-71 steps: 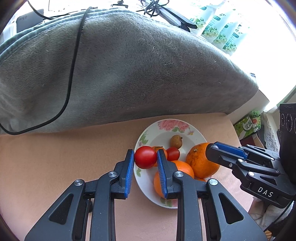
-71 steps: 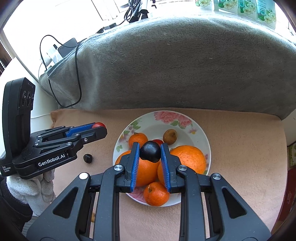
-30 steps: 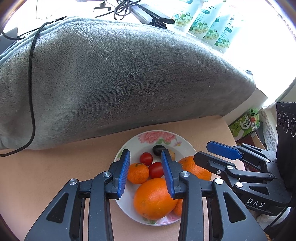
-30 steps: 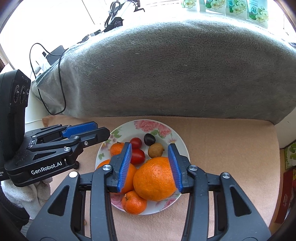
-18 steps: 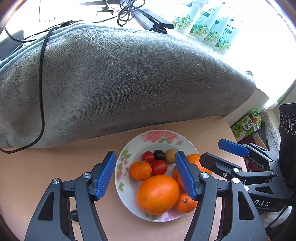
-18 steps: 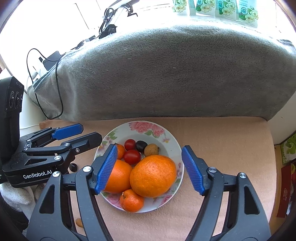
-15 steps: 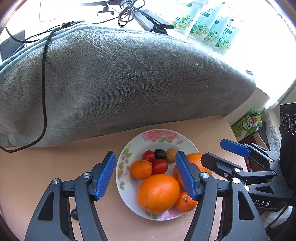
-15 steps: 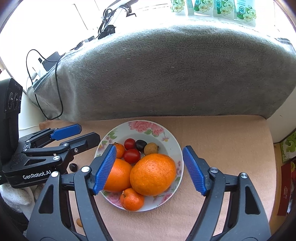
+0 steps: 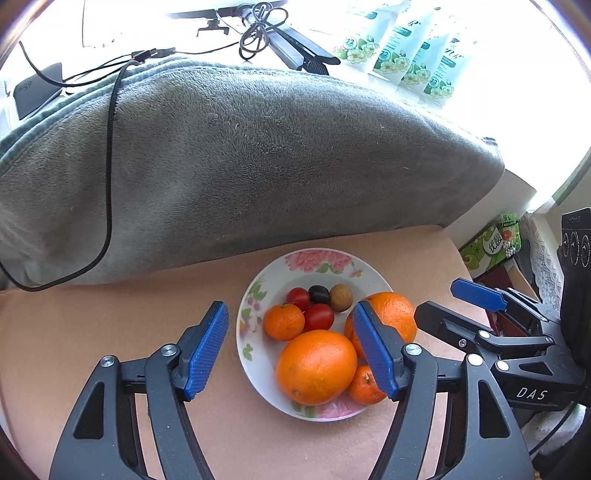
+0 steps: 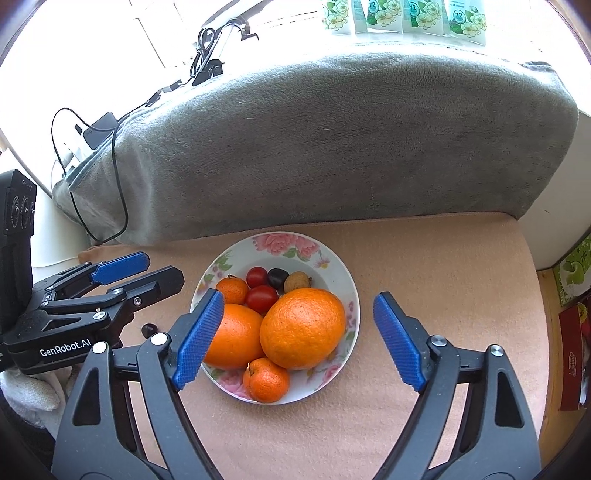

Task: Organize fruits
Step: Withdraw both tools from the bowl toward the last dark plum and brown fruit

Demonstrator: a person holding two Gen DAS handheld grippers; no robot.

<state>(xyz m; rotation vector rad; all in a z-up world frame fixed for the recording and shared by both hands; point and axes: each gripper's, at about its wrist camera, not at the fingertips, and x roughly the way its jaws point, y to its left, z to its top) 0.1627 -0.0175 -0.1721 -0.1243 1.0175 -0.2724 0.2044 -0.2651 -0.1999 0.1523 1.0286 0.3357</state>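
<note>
Strong daylight from behind blew out the top of both views; fisheye bending curved the edges, while the centre stayed sharp.

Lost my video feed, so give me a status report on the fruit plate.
Left tongs open, empty. Right tongs open, empty. Floral white plate holds oranges, tomatoes. Small dark fruit loose on the beige mat, left of plate.

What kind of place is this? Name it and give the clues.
Probably a home room by a window: a floral plate of fruit on a beige cushion, a grey blanket behind, and toiletry tubes on the sill.
</note>
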